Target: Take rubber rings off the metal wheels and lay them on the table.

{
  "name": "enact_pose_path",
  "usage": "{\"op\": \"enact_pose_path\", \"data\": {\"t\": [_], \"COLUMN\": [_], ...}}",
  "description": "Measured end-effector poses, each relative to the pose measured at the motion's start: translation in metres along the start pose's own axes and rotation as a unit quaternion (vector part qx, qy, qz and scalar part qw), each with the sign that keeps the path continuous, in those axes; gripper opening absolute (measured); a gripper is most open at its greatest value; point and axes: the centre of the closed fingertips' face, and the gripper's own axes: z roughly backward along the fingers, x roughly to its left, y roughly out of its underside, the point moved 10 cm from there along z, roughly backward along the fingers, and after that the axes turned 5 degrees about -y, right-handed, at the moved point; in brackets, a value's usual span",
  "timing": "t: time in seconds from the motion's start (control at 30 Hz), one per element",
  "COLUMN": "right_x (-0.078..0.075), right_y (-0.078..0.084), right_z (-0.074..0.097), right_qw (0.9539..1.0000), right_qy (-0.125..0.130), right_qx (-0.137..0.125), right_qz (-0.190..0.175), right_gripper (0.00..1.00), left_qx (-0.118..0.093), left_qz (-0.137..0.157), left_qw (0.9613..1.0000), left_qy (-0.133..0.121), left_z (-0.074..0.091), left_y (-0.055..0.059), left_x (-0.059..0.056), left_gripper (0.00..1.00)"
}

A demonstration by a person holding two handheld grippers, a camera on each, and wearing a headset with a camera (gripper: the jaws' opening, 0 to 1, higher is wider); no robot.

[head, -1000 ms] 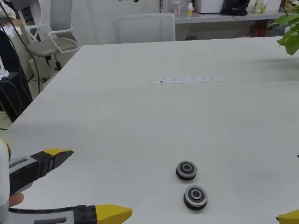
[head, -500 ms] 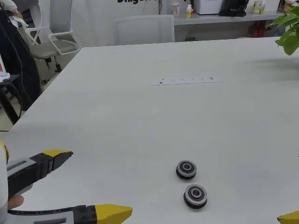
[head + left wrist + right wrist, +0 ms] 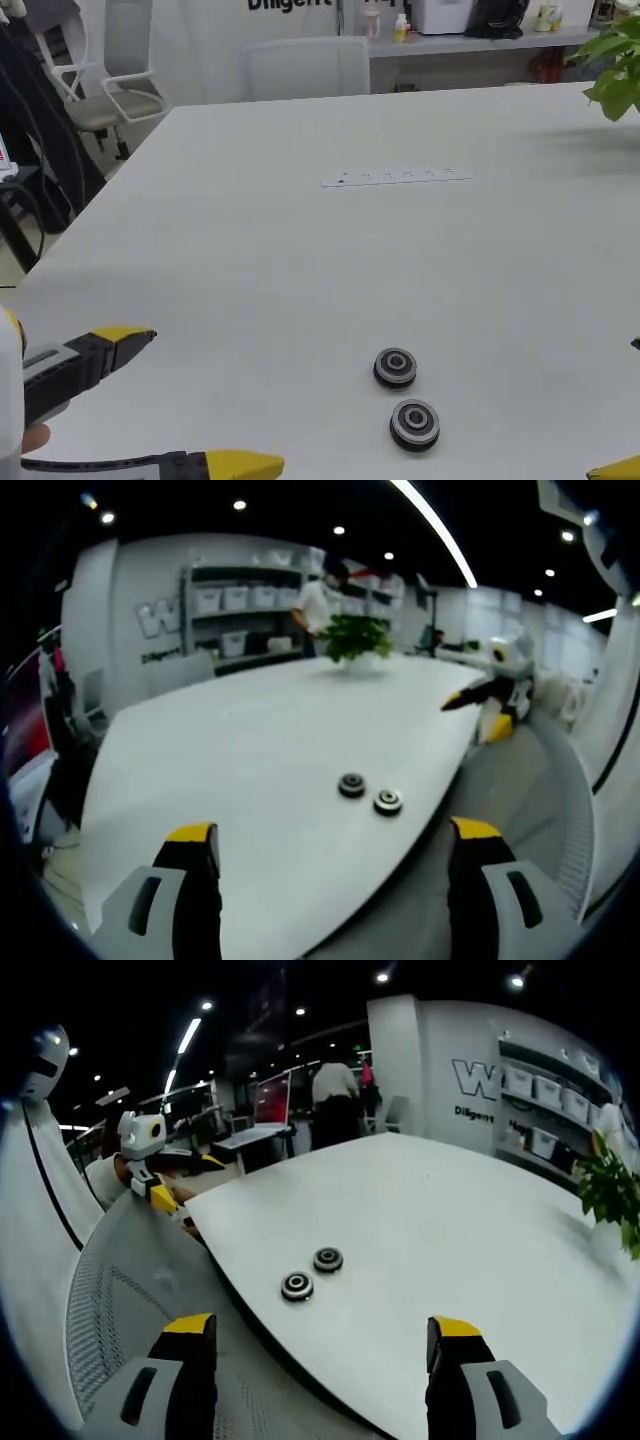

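Head view: we held left tongs (image 3: pixel 200 400), right tongs (image 3: pixel 322 1325) apart, empty, near wheels (image 3: pixel 395 367). We feared loose wheels skidding on worktop (image 3: pixel 300 250) once rings (image 3: pixel 396 428) were tugged.

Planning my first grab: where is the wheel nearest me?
In the head view, the nearer wheel lies on the table low and right of centre, in front of the other wheel.

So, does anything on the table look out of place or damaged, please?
Nothing stands out. The far wheel and near wheel lie flat, apart, on the table; left gripper and right gripper are open, clear of them.
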Motion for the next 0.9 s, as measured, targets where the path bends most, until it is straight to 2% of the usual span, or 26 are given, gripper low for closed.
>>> {"op": "enact_pose_path", "data": {"t": [0.2,0.53,0.9], "right_x": [-0.001,-0.005,-0.019], "right_y": [0.001,0.0,-0.01], "right_z": [0.0,0.0,0.005], "right_qw": [1.0,1.0,0.9999], "right_qy": [0.0,-0.001,0.006], "right_qx": [0.001,-0.001,-0.012], "right_qz": [-0.003,-0.008,-0.008], "right_gripper": [0.85,0.82,0.82], "left_qx": [0.007,0.005,0.006], "left_qz": [-0.003,0.001,-0.008], "left_qw": [0.9999,0.9999,0.9997], "left_qy": [0.008,0.015,0.022], "left_z": [-0.005,-0.011,-0.017], "left_y": [0.0,-0.002,-0.007], "left_x": [-0.001,0.002,0.004], "left_gripper": [0.97,0.97,0.97]}}
